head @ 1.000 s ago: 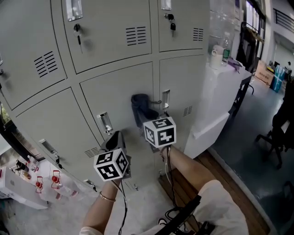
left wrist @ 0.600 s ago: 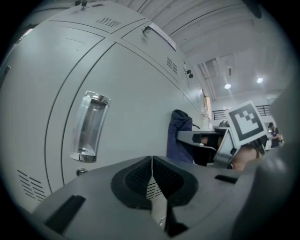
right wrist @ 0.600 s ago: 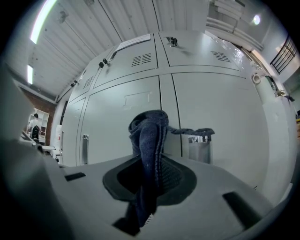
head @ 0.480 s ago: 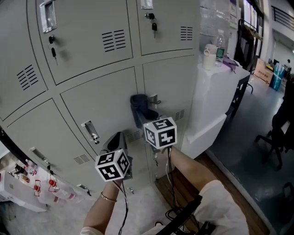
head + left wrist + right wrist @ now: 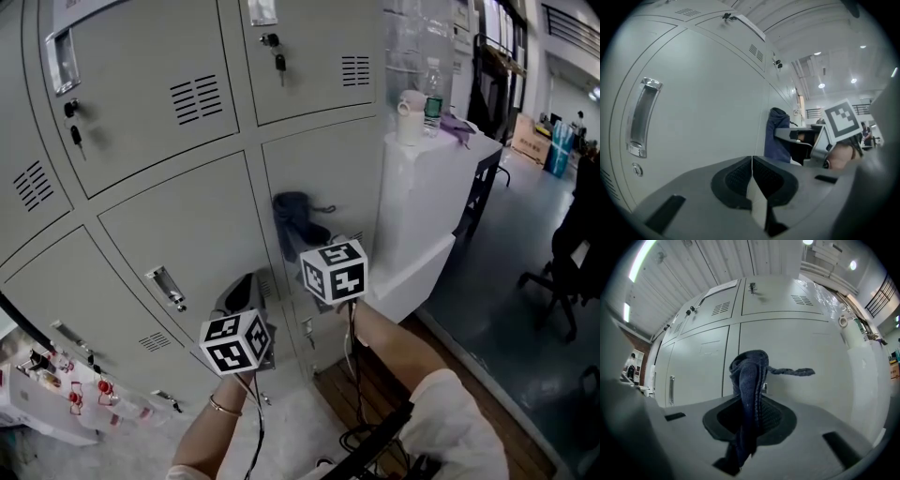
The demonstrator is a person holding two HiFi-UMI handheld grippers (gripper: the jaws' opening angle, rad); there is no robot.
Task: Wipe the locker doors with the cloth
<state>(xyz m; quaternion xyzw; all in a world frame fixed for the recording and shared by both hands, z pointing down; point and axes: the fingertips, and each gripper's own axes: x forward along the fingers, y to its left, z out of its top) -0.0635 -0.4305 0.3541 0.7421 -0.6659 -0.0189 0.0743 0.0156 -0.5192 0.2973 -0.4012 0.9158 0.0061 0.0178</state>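
Clearly, the right gripper's (image 5: 750, 414) jaws pinch a bunched dark blue cloth (image 5: 749, 378), which rises ahead of them close to a grey metal locker door (image 5: 801, 352). The left gripper's (image 5: 752, 182) jaws are closed and empty. Wiping seems barely begun.

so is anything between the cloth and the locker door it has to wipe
Nothing visible. The right gripper is shut on the cloth, which is right up at the locker door; only the door's small latch shows beside it.
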